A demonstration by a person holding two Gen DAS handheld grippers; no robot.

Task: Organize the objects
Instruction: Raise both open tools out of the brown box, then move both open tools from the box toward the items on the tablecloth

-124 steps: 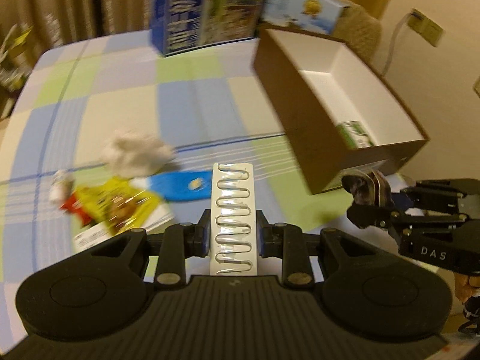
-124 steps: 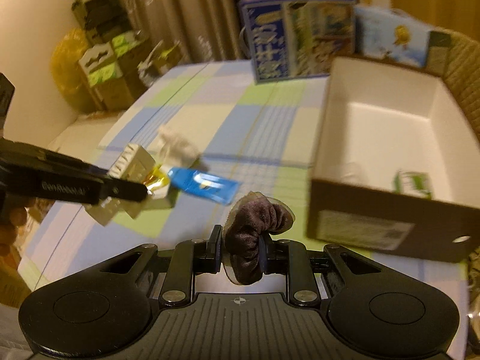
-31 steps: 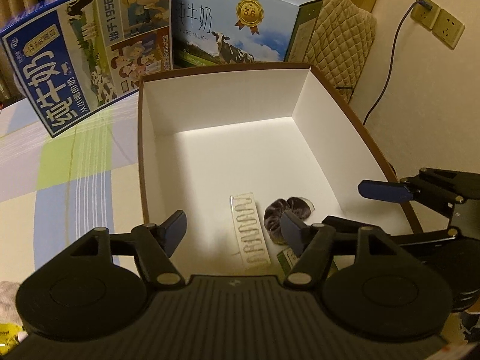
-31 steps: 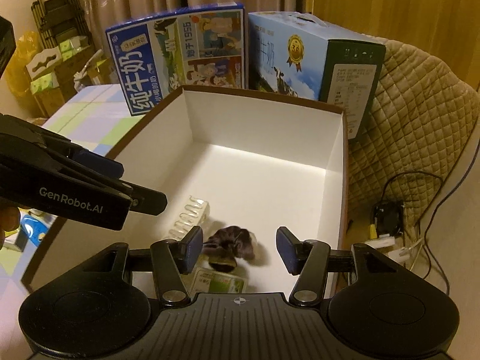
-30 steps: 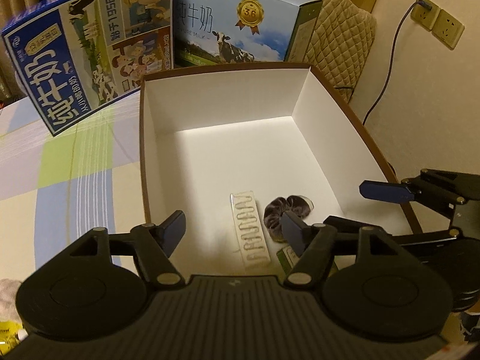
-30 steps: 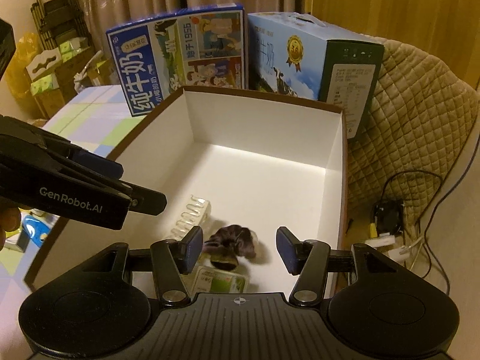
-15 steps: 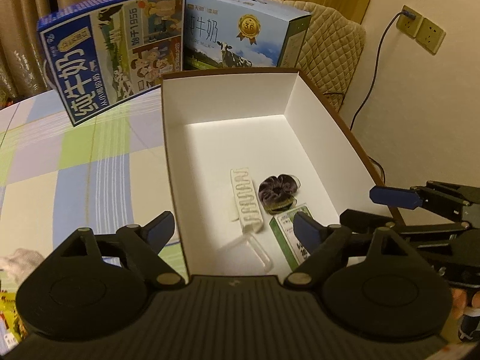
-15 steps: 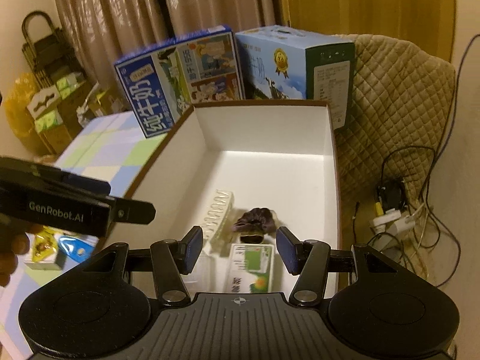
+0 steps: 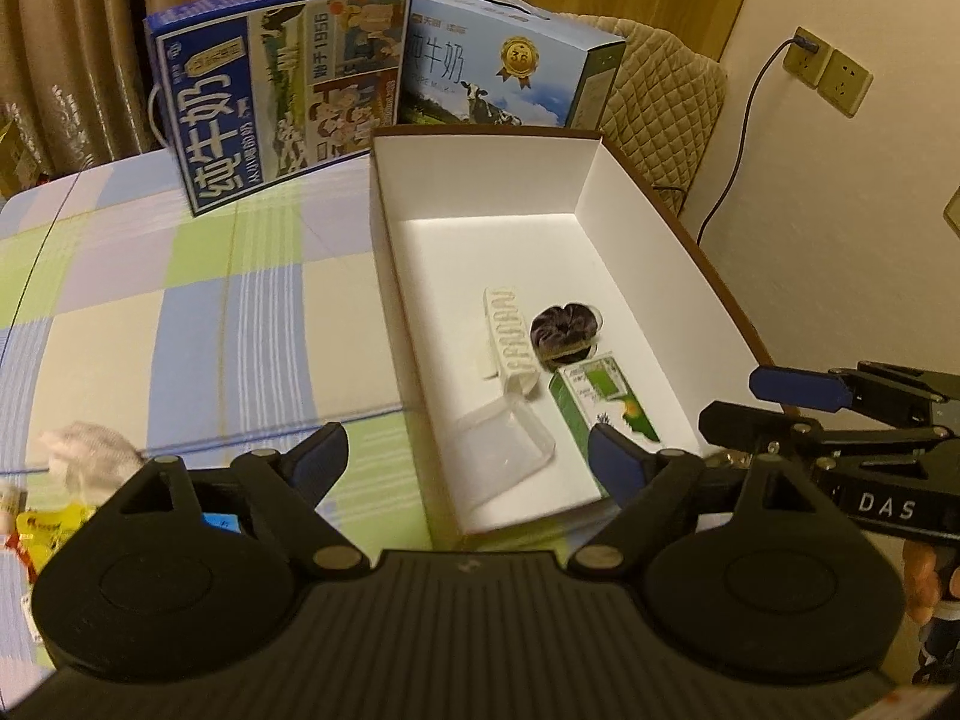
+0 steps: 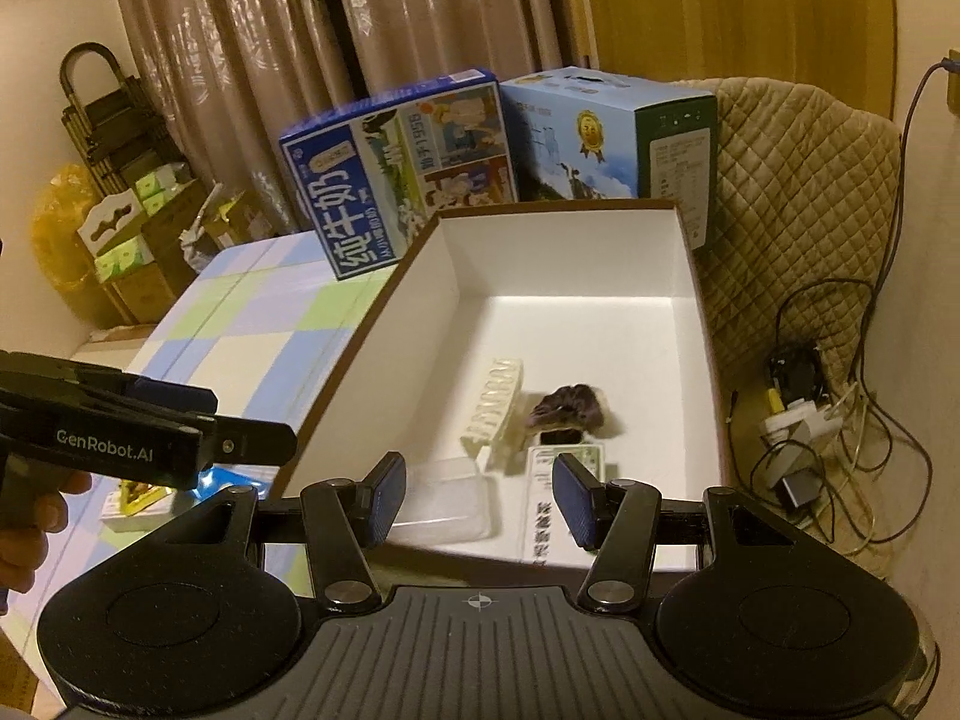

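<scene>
Both tongs, left [image 9: 465, 450] and right [image 10: 478, 498], hang spread and empty over the near end of a white box [image 9: 654, 222] on the checked worktop [image 9: 198, 300]. Inside lie a clip strip [image 9: 510, 336], a purple scrunchie [image 9: 564, 327], a green carton [image 9: 606, 399] and a clear lid [image 9: 501, 444].

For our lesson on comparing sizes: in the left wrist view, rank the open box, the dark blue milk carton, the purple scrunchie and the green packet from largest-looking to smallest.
1. Open box
2. Dark blue milk carton, though it stands farther away
3. Green packet
4. Purple scrunchie; close to the packet, so this last order is unsure.
</scene>
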